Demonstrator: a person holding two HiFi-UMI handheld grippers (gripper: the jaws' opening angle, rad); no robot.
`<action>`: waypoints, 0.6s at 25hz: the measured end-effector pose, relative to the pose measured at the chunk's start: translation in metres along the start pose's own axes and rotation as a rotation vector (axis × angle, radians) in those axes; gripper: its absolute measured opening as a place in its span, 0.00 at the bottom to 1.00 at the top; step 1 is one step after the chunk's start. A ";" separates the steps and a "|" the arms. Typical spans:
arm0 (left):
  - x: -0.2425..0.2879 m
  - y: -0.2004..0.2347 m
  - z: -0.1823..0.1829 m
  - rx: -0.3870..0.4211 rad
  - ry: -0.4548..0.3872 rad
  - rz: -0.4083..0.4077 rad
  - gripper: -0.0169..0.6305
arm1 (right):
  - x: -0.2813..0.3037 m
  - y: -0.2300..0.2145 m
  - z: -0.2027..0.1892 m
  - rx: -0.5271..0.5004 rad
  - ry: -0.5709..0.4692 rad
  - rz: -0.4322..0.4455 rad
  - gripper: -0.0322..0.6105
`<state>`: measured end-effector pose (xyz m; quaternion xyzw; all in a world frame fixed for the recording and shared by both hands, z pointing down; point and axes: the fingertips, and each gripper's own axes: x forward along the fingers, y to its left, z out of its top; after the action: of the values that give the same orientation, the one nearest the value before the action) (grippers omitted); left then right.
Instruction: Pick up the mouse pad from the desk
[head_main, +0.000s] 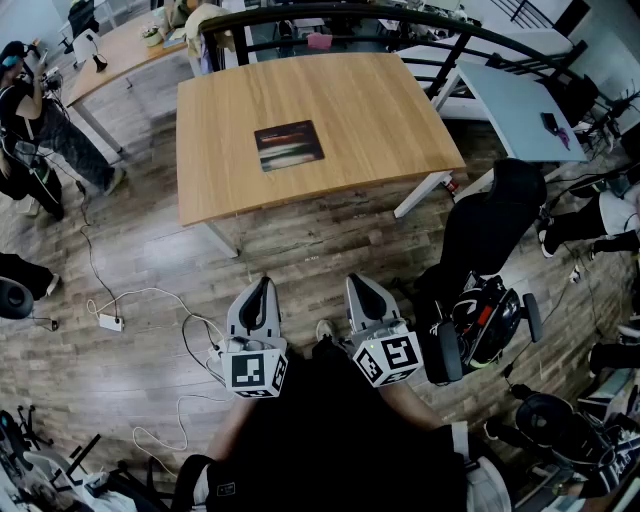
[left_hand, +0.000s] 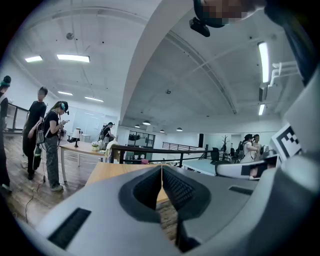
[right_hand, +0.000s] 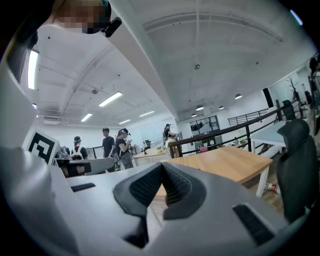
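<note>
A dark mouse pad (head_main: 289, 145) lies flat near the middle of the wooden desk (head_main: 400, 120) in the head view. Both grippers hang close to my body over the floor, well short of the desk. The left gripper (head_main: 262, 284) is shut and holds nothing; its jaws meet tip to tip in the left gripper view (left_hand: 162, 167). Beside it, the right gripper (head_main: 357, 281) is likewise shut and empty, its jaws pressed together (right_hand: 162, 165). From the two gripper views only the desk's edge (left_hand: 105, 172) (right_hand: 225, 162) shows, and the mouse pad is hidden.
A black office chair (head_main: 490, 225) stands right of the desk's near corner. A power strip with white cable (head_main: 110, 321) lies on the wooden floor at left. A grey table (head_main: 525, 105) and a black railing (head_main: 330, 12) lie behind. People stand at far left (head_main: 30, 110).
</note>
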<state>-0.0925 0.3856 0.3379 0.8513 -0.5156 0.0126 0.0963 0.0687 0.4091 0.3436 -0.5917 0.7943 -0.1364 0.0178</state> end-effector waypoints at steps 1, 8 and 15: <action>0.000 -0.001 0.000 -0.001 0.001 0.001 0.06 | -0.001 0.000 0.001 -0.001 0.000 -0.001 0.10; -0.001 -0.001 -0.003 -0.003 0.004 0.009 0.06 | -0.002 -0.003 -0.001 0.004 -0.002 0.003 0.10; 0.003 -0.002 -0.005 -0.007 0.013 0.019 0.06 | 0.001 -0.006 -0.001 0.010 0.005 0.013 0.10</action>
<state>-0.0893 0.3852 0.3433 0.8460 -0.5230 0.0174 0.1024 0.0735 0.4067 0.3464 -0.5863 0.7974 -0.1416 0.0195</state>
